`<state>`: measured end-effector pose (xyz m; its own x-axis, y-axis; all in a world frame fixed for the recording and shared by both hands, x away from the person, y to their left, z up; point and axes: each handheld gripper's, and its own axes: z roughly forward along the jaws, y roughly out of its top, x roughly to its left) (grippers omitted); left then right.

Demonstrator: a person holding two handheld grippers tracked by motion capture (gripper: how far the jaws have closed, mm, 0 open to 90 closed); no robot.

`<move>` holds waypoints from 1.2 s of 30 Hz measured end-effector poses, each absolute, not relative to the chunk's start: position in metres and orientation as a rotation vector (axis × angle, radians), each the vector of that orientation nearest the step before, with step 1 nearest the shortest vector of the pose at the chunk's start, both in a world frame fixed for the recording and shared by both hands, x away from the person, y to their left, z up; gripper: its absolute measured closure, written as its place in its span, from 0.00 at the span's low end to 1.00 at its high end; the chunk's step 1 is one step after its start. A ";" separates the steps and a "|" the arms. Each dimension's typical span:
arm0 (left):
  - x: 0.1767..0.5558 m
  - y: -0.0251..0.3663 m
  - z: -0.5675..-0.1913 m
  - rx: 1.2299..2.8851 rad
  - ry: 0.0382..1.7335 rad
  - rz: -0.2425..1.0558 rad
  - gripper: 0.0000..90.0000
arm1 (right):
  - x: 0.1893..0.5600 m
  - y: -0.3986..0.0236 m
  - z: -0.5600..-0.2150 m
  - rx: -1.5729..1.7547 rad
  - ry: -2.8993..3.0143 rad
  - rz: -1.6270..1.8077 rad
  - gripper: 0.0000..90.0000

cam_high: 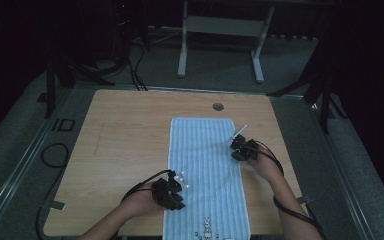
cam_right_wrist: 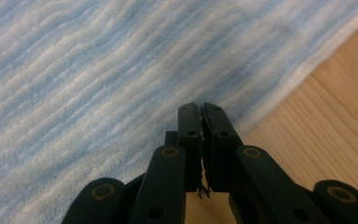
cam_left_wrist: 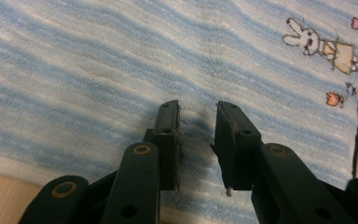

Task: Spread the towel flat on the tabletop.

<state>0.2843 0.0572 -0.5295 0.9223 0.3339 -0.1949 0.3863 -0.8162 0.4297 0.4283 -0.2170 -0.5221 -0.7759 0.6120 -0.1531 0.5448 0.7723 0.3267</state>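
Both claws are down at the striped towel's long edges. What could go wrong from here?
1. The right claw is shut at the towel edge with no cloth visibly between its pads, so a lift may come up without cloth.
2. The left claw stands open over flat cloth inside the border; closing there may pinch only a shallow wrinkle and slip.
3. The towel's near end with the rabbit print overhangs the table edge; an uneven pull could drag it off.

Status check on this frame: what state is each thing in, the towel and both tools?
Striped towel: spread flat lengthwise on the table, near end over the front edge.
Left tool: open, jaws apart over the towel, nothing between them.
Right tool: shut, at the towel's right edge, holding nothing visible.
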 end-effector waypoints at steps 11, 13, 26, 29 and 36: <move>0.324 0.066 -0.514 2.576 0.663 0.080 0.73 | 0.387 -0.213 -0.509 0.838 2.750 0.536 0.96; 0.327 0.065 -0.514 2.578 0.666 0.095 0.73 | 0.385 -0.214 -0.511 0.845 2.761 0.548 0.96; 0.371 0.052 -0.528 2.597 0.724 0.105 0.68 | 0.383 -0.220 -0.525 0.869 2.780 0.546 0.94; 0.374 0.050 -0.528 2.606 0.713 0.116 0.68 | 0.386 -0.223 -0.525 0.882 2.780 0.548 0.94; 0.391 0.041 -0.528 2.616 0.706 0.124 0.67 | 0.402 -0.231 -0.524 0.946 2.760 0.529 0.93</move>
